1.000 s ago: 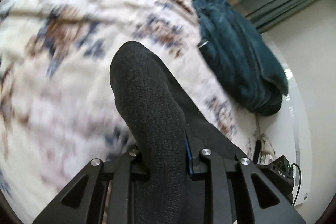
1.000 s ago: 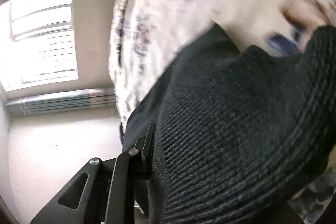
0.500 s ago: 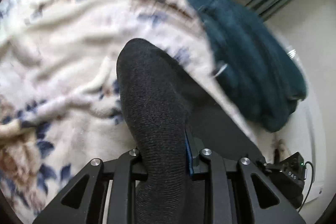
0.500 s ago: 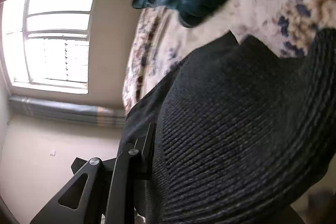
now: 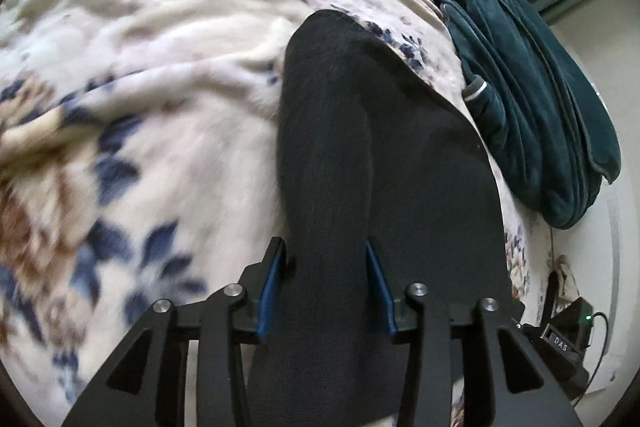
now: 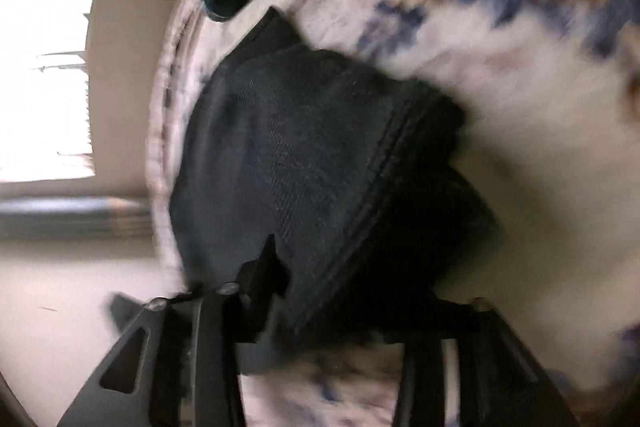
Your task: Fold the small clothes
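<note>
We had the black garment (image 5: 328, 155) between the fingers of our left gripper (image 5: 326, 267), but the blue pads (image 5: 272, 283) now stood visibly wider apart than half a second before, when they were clamped tight on the cloth. The fabric lay loosely in the gap, so we judged the left grip to be letting go — or at least slackened.

On the other side, our right gripper (image 6: 340, 291) had drawn back from the cloth. Earlier the knit filled nearly the whole right wrist view; now the garment (image 6: 320, 167) showed as a compact folded bundle with a stitched seam across its top, lying on the floral blanket (image 6: 500, 87) near the bed's edge, the edge that faces the window (image 6: 48, 75). Only one right finger was clearly visible, pressed against the bundle's near edge; the other side was hidden by dark cloth and blur, so we could not tell whether that grip was clenched or released.

The teal garment (image 5: 532, 75) lay heaped at the blanket's far corner, close to the black piece but apart from it.

In our judgement the fold had just been laid down — what remained was to free both tools without dragging the layers open.
</note>
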`<state>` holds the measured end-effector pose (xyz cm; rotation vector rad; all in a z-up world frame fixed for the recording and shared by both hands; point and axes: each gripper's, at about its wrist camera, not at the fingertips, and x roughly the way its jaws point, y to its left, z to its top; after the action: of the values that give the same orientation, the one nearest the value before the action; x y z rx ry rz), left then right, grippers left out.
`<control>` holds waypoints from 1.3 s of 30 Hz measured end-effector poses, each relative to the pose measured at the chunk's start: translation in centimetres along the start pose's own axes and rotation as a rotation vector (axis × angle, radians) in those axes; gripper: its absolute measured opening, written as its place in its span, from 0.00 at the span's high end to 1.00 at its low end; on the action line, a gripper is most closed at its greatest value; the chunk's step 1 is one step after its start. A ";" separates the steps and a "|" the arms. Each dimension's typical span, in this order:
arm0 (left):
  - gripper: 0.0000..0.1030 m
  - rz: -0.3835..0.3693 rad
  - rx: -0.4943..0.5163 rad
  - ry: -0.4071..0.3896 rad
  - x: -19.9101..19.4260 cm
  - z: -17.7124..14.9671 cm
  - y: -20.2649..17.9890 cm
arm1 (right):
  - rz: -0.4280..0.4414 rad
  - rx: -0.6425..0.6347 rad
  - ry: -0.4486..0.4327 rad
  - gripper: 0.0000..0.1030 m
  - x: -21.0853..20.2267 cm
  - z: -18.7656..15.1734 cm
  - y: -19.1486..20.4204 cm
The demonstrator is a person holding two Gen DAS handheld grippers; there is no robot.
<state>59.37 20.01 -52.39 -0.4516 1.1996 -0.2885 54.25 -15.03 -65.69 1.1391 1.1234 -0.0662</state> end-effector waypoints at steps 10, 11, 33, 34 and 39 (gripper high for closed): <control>0.05 0.312 0.143 -0.035 -4.8 -3.9 -6.2 | -0.477 -0.355 -0.095 0.02 -5.0 0.0 7.4; 0.05 0.334 0.158 -0.038 -5.2 -4.3 -6.6 | -0.526 -0.403 -0.114 0.02 -5.7 -0.5 8.3; 0.05 0.403 0.256 -0.232 -30.6 -15.6 -22.1 | -0.596 -0.760 -0.331 0.00 -32.5 -13.3 22.6; 0.04 0.400 0.263 -0.237 -31.4 -16.0 -22.5 | -0.592 -0.771 -0.341 0.00 -34.0 -14.0 23.1; 0.04 0.382 0.276 -0.252 -37.6 -19.0 -25.4 | -0.548 -0.805 -0.395 0.00 -42.3 -17.9 26.2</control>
<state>29.25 11.08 -14.57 -0.0122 0.9572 -0.0621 36.06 -9.32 -16.42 0.0763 0.9348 -0.2297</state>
